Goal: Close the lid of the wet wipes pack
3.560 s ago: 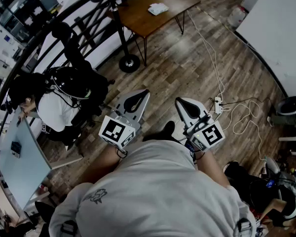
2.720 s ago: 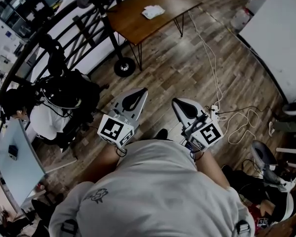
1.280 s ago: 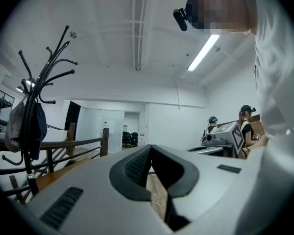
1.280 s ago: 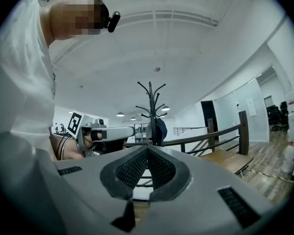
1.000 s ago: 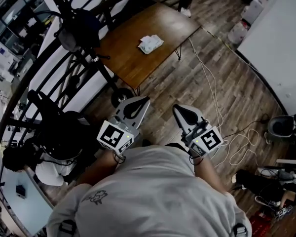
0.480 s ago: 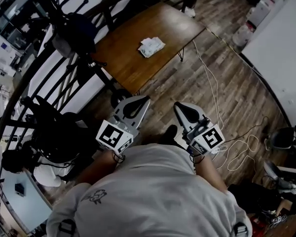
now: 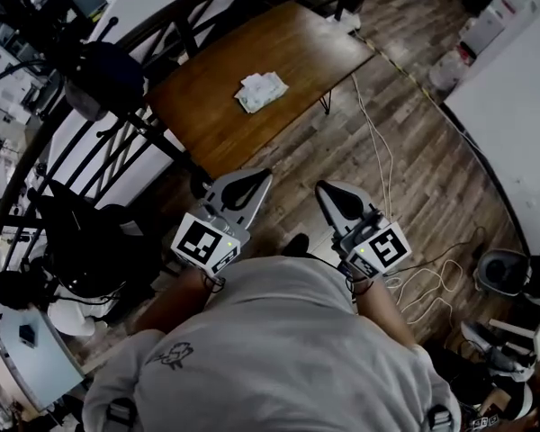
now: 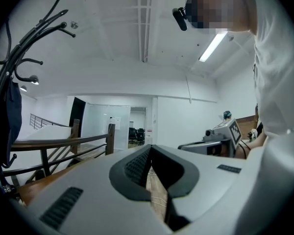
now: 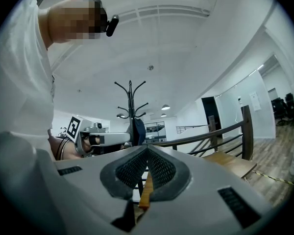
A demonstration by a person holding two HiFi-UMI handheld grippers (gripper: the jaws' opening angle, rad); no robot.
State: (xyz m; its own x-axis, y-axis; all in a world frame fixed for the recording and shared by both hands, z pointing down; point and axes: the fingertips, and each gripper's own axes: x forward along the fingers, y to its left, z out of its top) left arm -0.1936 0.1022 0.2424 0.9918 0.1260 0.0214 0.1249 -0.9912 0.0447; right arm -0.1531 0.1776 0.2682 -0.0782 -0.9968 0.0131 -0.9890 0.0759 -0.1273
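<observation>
Bare wood across most of the surface (image 7: 306, 48), broken only by the wet wipes pack (image 7: 261, 91) near its middle. Open approach over the near edge and right corner, above the floor (image 7: 432, 151). Hemmed along the left edge by a railing (image 7: 166, 25), a coat stand (image 7: 148, 133) crowding the left corner. White cable (image 7: 373, 151) trailing off the right edge.

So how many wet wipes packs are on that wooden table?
1. The wet wipes pack lies near the middle of the wooden table. Nearly the whole tabletop shows, so another one hidden there seems unlikely.
</observation>
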